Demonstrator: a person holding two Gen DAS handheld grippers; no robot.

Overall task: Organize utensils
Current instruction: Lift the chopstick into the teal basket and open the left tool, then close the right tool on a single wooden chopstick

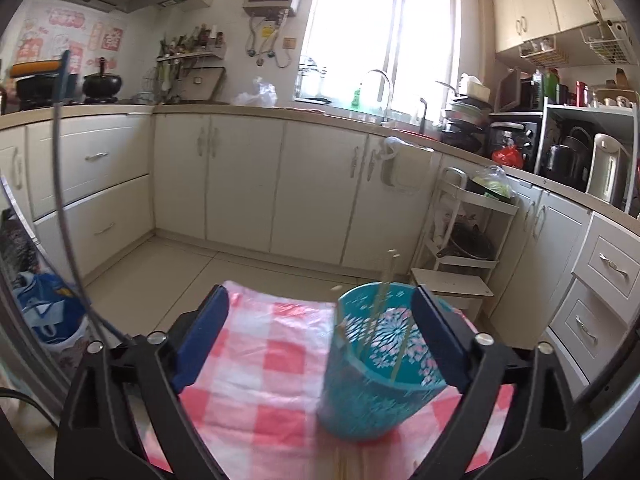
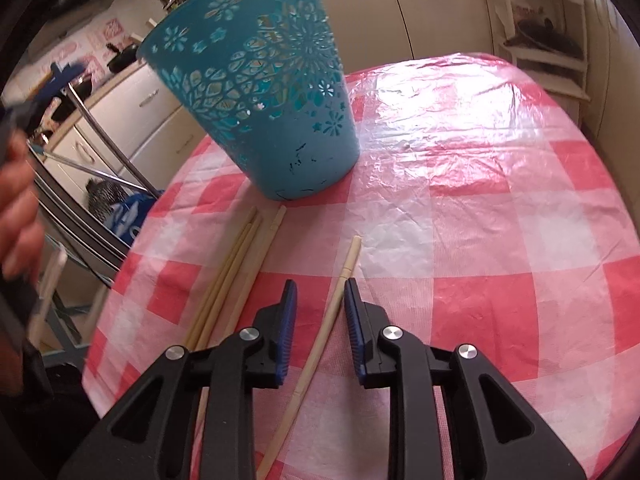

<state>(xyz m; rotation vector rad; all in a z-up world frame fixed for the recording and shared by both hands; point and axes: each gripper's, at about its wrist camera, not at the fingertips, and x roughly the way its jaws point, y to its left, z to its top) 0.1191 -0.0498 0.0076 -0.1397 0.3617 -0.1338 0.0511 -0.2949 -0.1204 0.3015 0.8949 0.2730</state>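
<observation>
A teal perforated holder [image 1: 376,364] stands on the red-and-white checked tablecloth [image 1: 256,384] and holds a few pale chopsticks [image 1: 386,280]. My left gripper [image 1: 320,340] is open wide above the table, its right finger close beside the holder. In the right wrist view the holder [image 2: 264,92] stands at the far left of the table. A single chopstick [image 2: 320,344] lies between the fingers of my right gripper [image 2: 320,296], which is open narrowly around it. Three more chopsticks [image 2: 236,276] lie side by side to its left.
The table's left edge [image 2: 120,280] drops off to a metal chair frame [image 2: 108,148] and a blue bag [image 2: 128,212]. A white trolley [image 1: 468,232] and kitchen cabinets [image 1: 280,184] stand beyond the table. The tablecloth's right part [image 2: 500,200] is bare.
</observation>
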